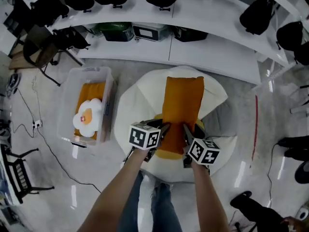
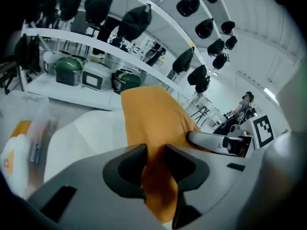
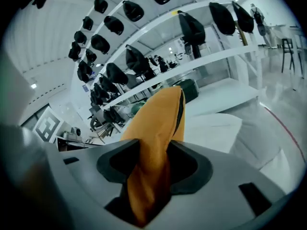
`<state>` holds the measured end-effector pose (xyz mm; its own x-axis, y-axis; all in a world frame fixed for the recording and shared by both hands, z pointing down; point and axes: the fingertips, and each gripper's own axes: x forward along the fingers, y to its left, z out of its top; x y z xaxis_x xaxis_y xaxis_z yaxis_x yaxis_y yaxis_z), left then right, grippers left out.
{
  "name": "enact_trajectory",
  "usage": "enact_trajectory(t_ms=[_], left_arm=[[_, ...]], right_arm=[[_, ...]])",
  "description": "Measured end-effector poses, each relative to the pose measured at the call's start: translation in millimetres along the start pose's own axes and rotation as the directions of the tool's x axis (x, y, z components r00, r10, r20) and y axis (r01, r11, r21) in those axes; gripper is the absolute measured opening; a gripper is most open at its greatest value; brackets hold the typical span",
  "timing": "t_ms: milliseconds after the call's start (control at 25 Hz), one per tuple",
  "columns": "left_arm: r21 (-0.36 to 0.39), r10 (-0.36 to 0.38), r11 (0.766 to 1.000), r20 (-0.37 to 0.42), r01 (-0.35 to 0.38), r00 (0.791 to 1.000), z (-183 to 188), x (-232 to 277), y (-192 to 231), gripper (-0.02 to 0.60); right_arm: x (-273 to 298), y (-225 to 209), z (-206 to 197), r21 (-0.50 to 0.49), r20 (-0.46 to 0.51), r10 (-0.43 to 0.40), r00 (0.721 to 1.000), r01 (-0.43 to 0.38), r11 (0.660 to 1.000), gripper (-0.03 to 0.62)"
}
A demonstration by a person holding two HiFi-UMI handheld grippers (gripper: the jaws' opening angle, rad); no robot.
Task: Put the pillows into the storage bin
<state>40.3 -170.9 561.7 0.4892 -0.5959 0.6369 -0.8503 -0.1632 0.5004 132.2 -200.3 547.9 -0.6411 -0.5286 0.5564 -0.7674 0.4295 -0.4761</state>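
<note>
A long orange pillow (image 1: pixel 182 111) lies on a white beanbag (image 1: pixel 140 95) in front of me. My left gripper (image 1: pixel 164 129) is shut on the pillow's near left edge, and the fabric (image 2: pixel 153 171) is pinched between its jaws. My right gripper (image 1: pixel 186 131) is shut on the near right edge, with orange cloth (image 3: pixel 148 176) bunched between its jaws. To the left stands the clear storage bin (image 1: pixel 72 88). Inside it lie an orange pillow (image 1: pixel 92 92) and a white egg-shaped pillow (image 1: pixel 88 117).
A curved white shelf (image 1: pixel 207 52) runs along the back, with rice cookers (image 1: pixel 150 32) on it and dark bags hanging above. A chair (image 1: pixel 41 45) stands at the far left, and cables (image 1: pixel 46 144) trail over the floor near the bin. A person's dark shoes (image 1: pixel 292 148) show at the right.
</note>
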Motion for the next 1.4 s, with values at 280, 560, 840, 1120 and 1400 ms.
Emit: enact_trajectory(t_ms=[280,560,840,1120,1400], left_arm=[[-0.114,0.133,0.986,0.086,-0.123,0.987,-10,-115,151,0.140],[-0.211,0.228,0.955,0.084,-0.206,0.970,-52,-229,311,0.138],[-0.294,0.308,0.916,0.076,-0.273,0.948,-88,-313,457,0.135],[-0.317,0.357,0.896,0.101,-0.310,0.929,-95,-354,550,0.135],[-0.253,0.436,0.876,0.056,-0.410,0.898,-111,-338,603,0.128]], right_arm=[[105,158,-33,-0.092,-0.075,0.121,0.990,-0.127,0.988,0.204],[212,315,-105,-0.122,-0.185,0.192,0.964,-0.217,0.969,0.206],[319,440,-171,-0.138,-0.277,0.237,0.931,-0.283,0.949,0.210],[395,509,-197,-0.171,-0.318,0.265,0.911,-0.329,0.929,0.252],[446,512,-227,-0.351,-0.404,0.172,0.898,-0.326,0.877,0.267]])
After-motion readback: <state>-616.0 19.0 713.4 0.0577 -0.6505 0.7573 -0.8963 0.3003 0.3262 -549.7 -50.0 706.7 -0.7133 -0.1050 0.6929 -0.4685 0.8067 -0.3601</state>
